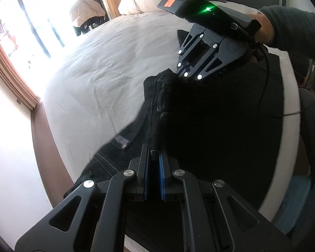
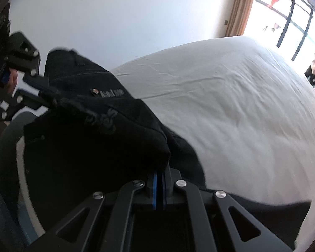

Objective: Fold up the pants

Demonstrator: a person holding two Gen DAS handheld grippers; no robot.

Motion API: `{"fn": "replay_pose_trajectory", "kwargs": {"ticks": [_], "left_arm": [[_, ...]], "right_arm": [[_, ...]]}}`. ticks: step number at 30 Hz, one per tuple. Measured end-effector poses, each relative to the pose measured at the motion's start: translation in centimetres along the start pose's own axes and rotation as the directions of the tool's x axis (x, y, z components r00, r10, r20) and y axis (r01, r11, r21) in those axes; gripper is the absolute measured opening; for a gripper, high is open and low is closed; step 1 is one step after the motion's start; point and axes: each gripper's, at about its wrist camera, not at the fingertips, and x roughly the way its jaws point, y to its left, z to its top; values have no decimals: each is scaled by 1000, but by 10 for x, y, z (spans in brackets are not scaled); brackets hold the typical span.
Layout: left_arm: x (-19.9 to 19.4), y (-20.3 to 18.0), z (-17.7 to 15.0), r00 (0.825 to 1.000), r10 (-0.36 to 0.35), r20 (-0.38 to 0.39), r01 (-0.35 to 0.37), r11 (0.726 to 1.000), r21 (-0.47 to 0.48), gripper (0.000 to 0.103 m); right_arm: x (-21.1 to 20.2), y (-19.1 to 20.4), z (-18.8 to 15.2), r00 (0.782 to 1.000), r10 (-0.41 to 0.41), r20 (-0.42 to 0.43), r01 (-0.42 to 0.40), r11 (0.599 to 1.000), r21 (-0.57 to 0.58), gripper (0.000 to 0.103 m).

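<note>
Presently, a pair of black pants is held up between the two grippers over a bed covered with a pale sheet. Seen from the left wrist, the left gripper is closed tight on a dark seam of the fabric, the cloth being pinched between its blue pads right at the tips. From there the pants stretch away and upward to the right gripper, whose tips are buried in the dark cloth near the waistband; a hand and a dark sleeve are seen behind it. A grey woven label is shown on the fabric just left of the left gripper's fingers.

Seen from the right wrist, the right gripper is clamped on a bunched fold of the pants, the fabric rising directly out of its closed blue pads. The garment spreads from there towards the left gripper, which is clamped on the far upper edge of the cloth. A small metal button and pale lettering are visible on the fabric between the two grippers. The lower part of the pants is draped over the near edge of the bed, while the sheet beyond is lightly wrinkled. A bright window with a curtain is seen past the far corner.
</note>
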Motion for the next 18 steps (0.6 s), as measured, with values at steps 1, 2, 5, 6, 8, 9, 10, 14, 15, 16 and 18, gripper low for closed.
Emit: {"fn": "replay_pose_trajectory", "kwargs": {"ticks": [1,2,5,6,8,9,10,14,15,16,18], "left_arm": [[-3,-6,-3,1000,-6,-3,6,1000,-2,6],[-5,-13,-7,1000,-9,-8,9,1000,4,6],[-9,-31,-19,999,-26,-22,26,1000,14,6],[-10,-36,-21,999,-35,-26,36,999,13,6],[-13,-49,-30,998,-40,-40,41,999,29,6],[-13,-57,-36,998,-42,-51,44,998,44,6],[-13,-64,-40,997,-44,-60,47,997,56,6],[-10,-88,-60,994,-49,-99,59,993,100,6],[-9,-93,-65,993,-47,-107,59,992,109,6],[-7,-103,-70,993,-40,-114,54,991,124,6],[-4,-110,-72,992,-29,-124,47,989,142,6]], "right_arm": [[-3,3,-4,1000,8,11,-8,1000,17,4],[-4,6,-7,1000,10,17,-11,1000,26,4],[-10,20,-22,999,17,35,-18,999,49,4],[-10,27,-28,999,16,37,-18,998,52,4],[-12,39,-41,999,14,31,-16,999,51,4],[-13,45,-49,1000,12,25,-13,999,51,4],[-13,49,-56,1000,9,21,-11,998,54,4],[-19,66,-83,1000,12,22,-14,997,82,4],[-22,78,-95,1000,7,21,-9,997,79,4],[-23,86,-100,1000,-2,14,1,998,69,4],[-25,107,-112,999,-33,-7,34,999,33,4]]}}
